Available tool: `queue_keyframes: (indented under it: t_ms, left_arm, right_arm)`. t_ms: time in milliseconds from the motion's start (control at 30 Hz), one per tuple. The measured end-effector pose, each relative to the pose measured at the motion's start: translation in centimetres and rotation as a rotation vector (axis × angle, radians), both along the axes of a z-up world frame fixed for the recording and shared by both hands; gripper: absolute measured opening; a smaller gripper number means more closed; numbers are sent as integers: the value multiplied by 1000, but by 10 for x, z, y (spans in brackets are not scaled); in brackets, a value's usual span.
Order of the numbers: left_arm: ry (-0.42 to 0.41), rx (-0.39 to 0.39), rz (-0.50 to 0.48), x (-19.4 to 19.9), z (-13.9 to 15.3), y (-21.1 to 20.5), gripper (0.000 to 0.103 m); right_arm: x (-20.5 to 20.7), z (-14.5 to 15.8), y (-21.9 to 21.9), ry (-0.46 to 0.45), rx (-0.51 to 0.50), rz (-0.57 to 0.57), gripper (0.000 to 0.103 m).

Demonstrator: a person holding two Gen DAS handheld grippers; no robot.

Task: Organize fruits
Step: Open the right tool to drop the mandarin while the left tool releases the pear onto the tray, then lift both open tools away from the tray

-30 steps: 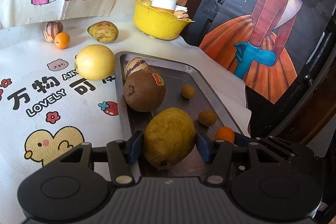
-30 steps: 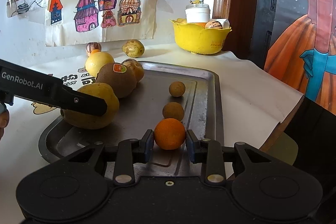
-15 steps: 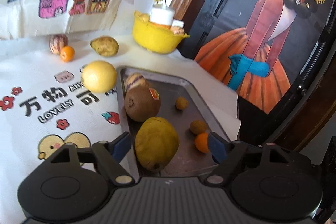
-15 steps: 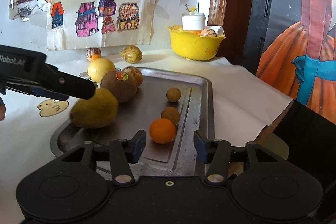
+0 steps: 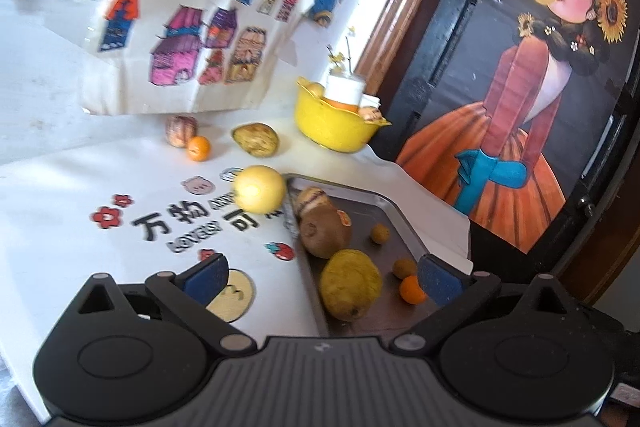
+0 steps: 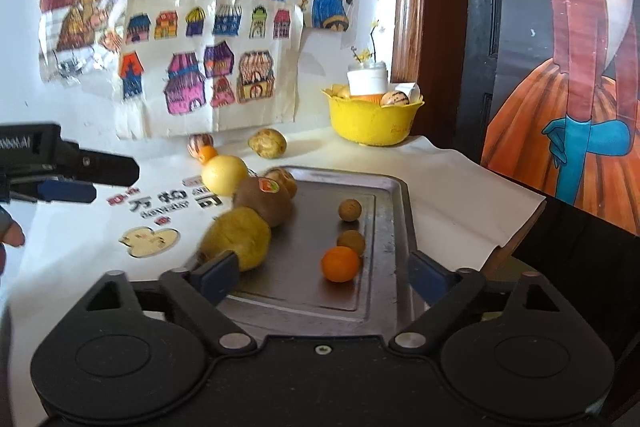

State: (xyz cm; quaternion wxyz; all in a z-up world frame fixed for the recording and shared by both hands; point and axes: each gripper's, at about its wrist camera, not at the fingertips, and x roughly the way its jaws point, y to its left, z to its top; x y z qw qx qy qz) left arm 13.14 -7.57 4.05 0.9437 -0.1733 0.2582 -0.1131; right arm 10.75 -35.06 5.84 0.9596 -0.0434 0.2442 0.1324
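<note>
I find the metal tray (image 6: 384, 195) at frame centre in the right view, carrying two rows of fruit: on its left a yellow-green fruit (image 6: 236, 237), a brown stickered fruit (image 6: 264, 205) and a striped fruit behind them; on its right two small brown fruits and a small orange (image 6: 341, 263). Left gripper (image 5: 318, 277) and right gripper (image 6: 320, 277) both stand spread, grasping nothing. I judge this a gap between placements. Loose fruit remains on the cloth, upper centre; the large yellow fruit (image 5: 260, 189) touching the tray rim looks the nearest next pick.
</note>
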Motion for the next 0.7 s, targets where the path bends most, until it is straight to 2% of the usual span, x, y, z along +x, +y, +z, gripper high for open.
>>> queue_keyframes:
  t_ms: [167,367,700]
  left_arm:
    - [-14,37,29,-20,3,16,103]
    - [-3,100,55,-41,-1,37,103]
    - [86,200,187,-65,-10,75,103]
  right_arm:
    - [-24,8,6,10,43,-11,102]
    - [-49,6,16,66,72,2,102]
    - [-79,-16,67,155,19,85,102]
